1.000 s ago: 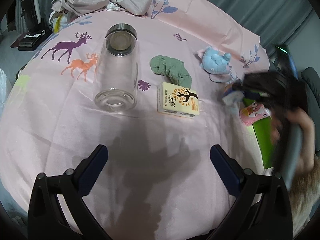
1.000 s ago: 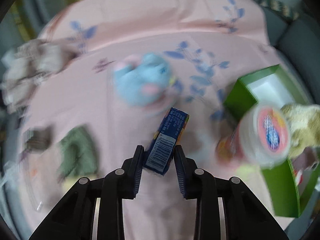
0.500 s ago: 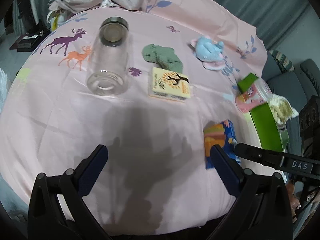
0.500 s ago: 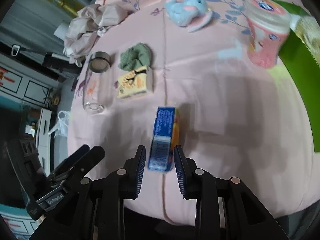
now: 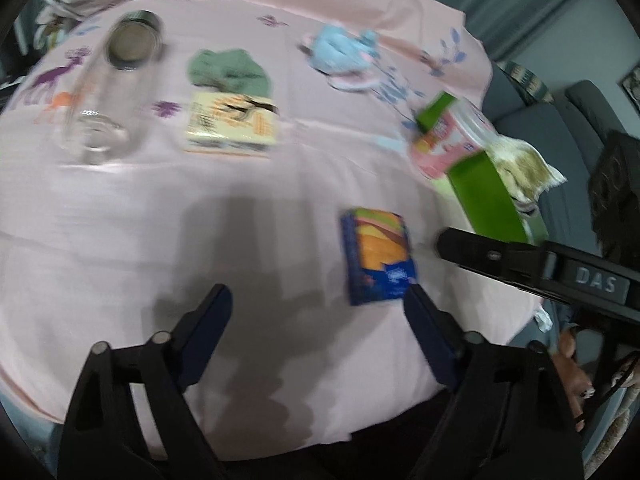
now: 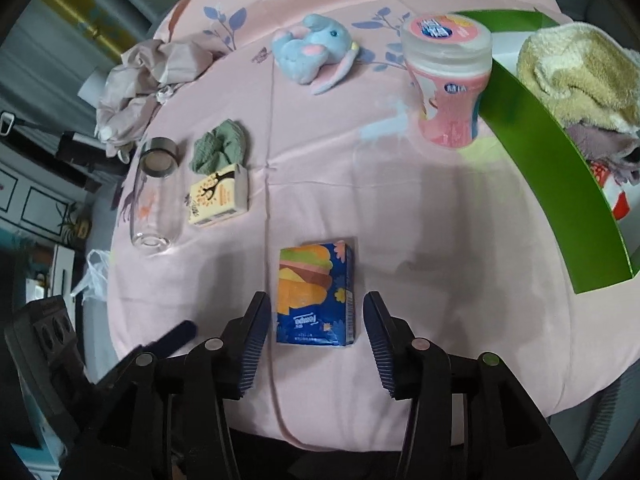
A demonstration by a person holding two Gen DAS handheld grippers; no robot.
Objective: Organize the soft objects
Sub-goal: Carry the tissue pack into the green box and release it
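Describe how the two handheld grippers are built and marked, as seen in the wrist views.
Both are black plastic two-finger tools. The left gripper has angular black arms with round pivot bolts and smooth dark blue pads. The right gripper is built alike, but its dark blue pads are ribbed. From the left wrist view, its side carries a grey plate lettered DAS. No sleeves or cables are clearly visible.

Both grippers, the left gripper (image 5: 316, 312) and the right gripper (image 6: 316, 318), are black plastic with round silver screws and dark blue ribbed pads; one blurred arm seems lettered "DAS".
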